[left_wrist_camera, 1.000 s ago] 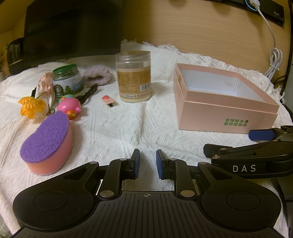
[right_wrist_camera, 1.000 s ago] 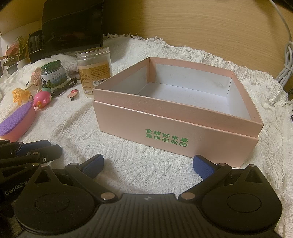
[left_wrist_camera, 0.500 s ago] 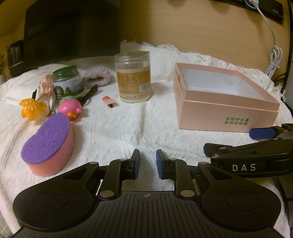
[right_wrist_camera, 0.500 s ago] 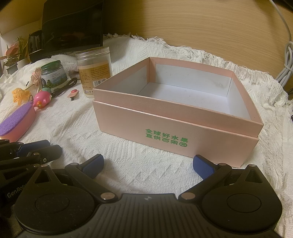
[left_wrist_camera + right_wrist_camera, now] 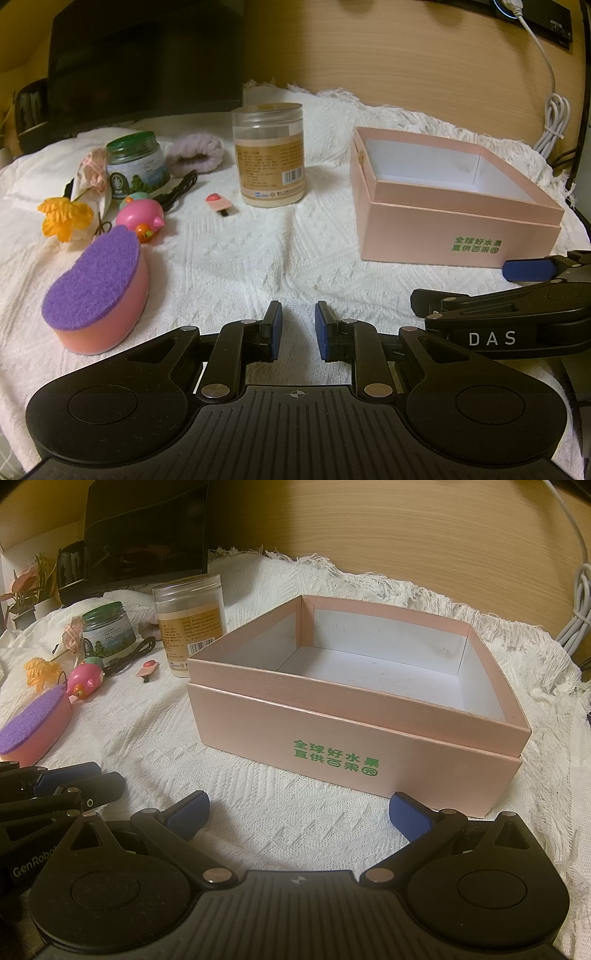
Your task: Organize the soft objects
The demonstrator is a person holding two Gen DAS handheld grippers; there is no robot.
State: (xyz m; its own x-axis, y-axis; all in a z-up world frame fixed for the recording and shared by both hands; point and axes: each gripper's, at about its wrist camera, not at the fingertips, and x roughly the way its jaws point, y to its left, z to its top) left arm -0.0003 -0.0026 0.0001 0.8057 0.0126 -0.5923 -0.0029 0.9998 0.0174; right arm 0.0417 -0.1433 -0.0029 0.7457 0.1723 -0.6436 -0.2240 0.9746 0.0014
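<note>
A pink sponge with a purple scouring top [image 5: 98, 291] lies on the white cloth at the left, also in the right wrist view [image 5: 33, 725]. A lilac fluffy hair band [image 5: 195, 157] lies behind the jars. An empty pink box [image 5: 354, 705] with green print stands at the right [image 5: 454, 210]. My left gripper [image 5: 297, 330] hovers low over the cloth, jaws nearly closed with a narrow gap, holding nothing. My right gripper [image 5: 299, 814] is wide open and empty just before the box's front wall.
A tall clear jar [image 5: 269, 153], a green-lidded jar [image 5: 136, 166], a pink pig toy [image 5: 140, 219], an orange fake flower [image 5: 64, 218], a small hair clip [image 5: 218, 202] and a black cable [image 5: 177, 190] lie at the left. A white cord [image 5: 554, 122] hangs at the right.
The left wrist view has shifted slightly; objects sit a little lower and to the right. The right gripper has not moved.
</note>
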